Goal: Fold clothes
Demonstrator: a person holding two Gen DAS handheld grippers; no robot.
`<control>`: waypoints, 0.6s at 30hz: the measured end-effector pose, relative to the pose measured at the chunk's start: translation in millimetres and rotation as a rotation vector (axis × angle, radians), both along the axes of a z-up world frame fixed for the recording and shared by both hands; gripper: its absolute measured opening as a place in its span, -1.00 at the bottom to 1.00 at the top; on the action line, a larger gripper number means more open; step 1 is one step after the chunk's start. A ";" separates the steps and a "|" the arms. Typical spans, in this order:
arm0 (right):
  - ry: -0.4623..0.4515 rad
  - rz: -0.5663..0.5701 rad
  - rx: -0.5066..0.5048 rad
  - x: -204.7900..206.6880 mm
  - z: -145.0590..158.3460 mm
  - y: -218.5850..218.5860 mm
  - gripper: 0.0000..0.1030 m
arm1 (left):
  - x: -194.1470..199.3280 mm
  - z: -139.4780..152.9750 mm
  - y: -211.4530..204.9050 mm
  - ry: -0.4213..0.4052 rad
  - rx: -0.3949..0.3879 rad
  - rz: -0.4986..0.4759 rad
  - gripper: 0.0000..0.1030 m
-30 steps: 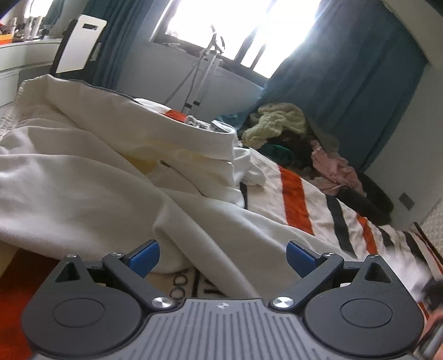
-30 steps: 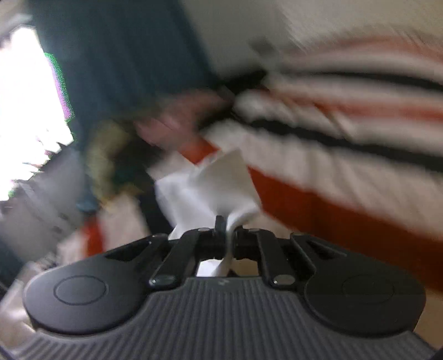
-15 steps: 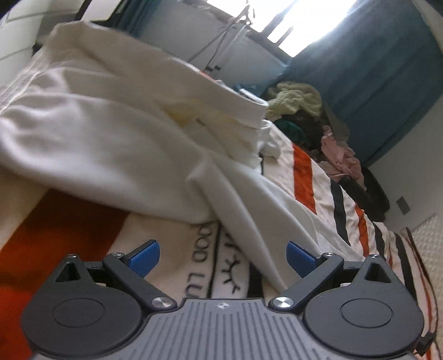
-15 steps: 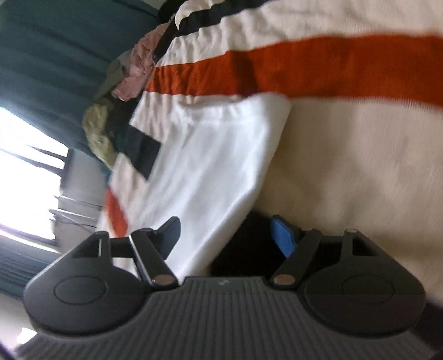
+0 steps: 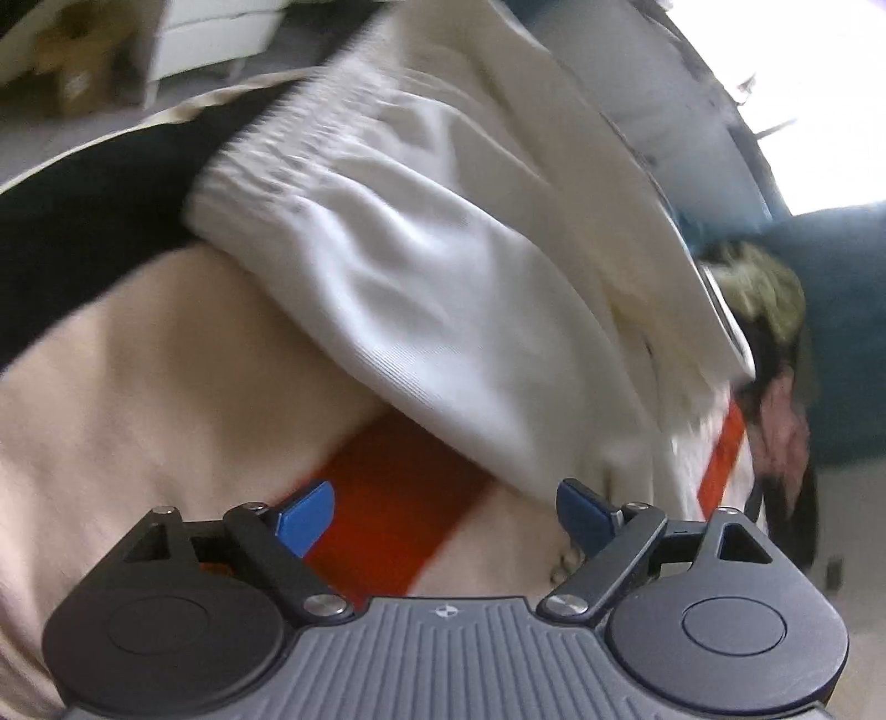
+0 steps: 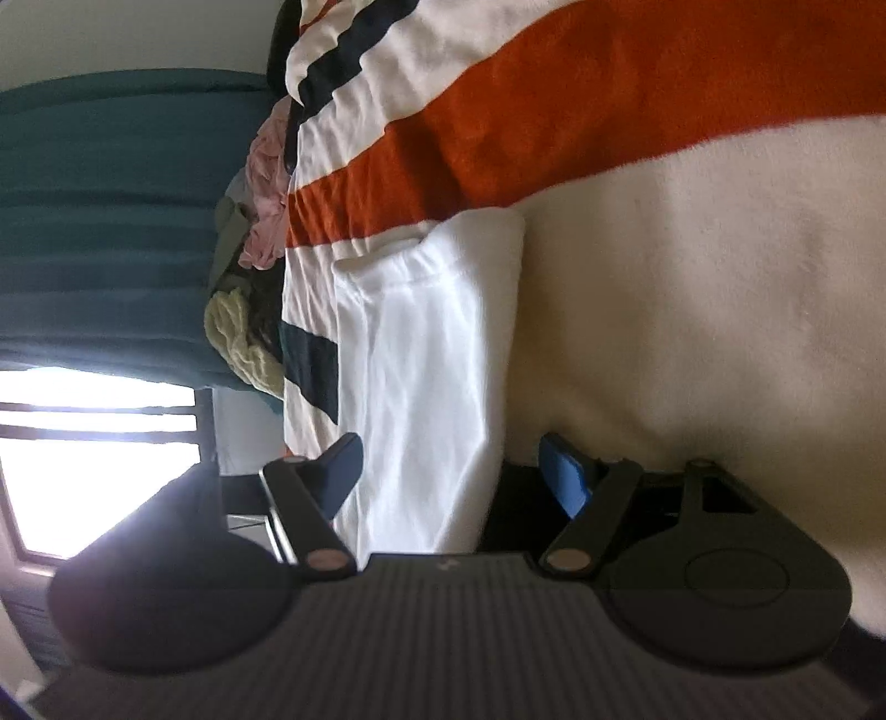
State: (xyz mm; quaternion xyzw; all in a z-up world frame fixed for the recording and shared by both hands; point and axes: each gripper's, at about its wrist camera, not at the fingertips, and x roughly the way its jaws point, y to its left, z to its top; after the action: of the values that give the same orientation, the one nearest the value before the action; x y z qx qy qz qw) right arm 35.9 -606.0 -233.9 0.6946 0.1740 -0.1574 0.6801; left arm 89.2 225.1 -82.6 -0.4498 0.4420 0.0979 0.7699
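A white garment (image 5: 421, 288) lies crumpled on the striped blanket (image 5: 138, 387), its ribbed hem at the upper left of the blurred left wrist view. My left gripper (image 5: 443, 498) hovers just before its near edge, over an orange stripe. Its jaws are closing, with nothing between the blue pads (image 5: 307, 512). In the right wrist view, which is rolled sideways, a flat part of the white garment (image 6: 421, 354) runs away from my right gripper (image 6: 451, 465). That gripper stands open over the cloth, and its pads (image 6: 562, 476) are not pressing on it.
The blanket (image 6: 692, 277) has cream, orange and black stripes. A pile of other clothes (image 6: 243, 332) lies at its far end by the teal curtain (image 6: 111, 221) and a bright window (image 6: 94, 443). White furniture (image 5: 210, 33) stands past the blanket's edge.
My right gripper was shut on white cloth, then let it go and opened as it rolled and sank. My left gripper swung and rolled in toward the garment's near edge.
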 end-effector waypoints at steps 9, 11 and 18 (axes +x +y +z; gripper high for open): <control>0.088 -0.075 -0.097 9.6 4.3 4.2 0.27 | 15.8 -16.9 37.9 -0.097 -0.075 0.214 0.35; 0.115 -0.077 -0.134 15.3 2.7 3.1 0.04 | 21.9 -22.1 45.0 -0.108 -0.068 0.244 0.20; 0.115 -0.135 -0.161 23.5 -12.2 -7.3 -0.67 | 20.9 -34.7 73.6 -0.173 -0.095 0.321 -0.77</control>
State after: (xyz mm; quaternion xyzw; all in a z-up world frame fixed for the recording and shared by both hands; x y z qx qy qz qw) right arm 59.4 -613.3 -246.1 0.6378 0.1523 -0.2556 0.7104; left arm 110.0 298.7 -117.3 -0.5570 0.3010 0.1593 0.7575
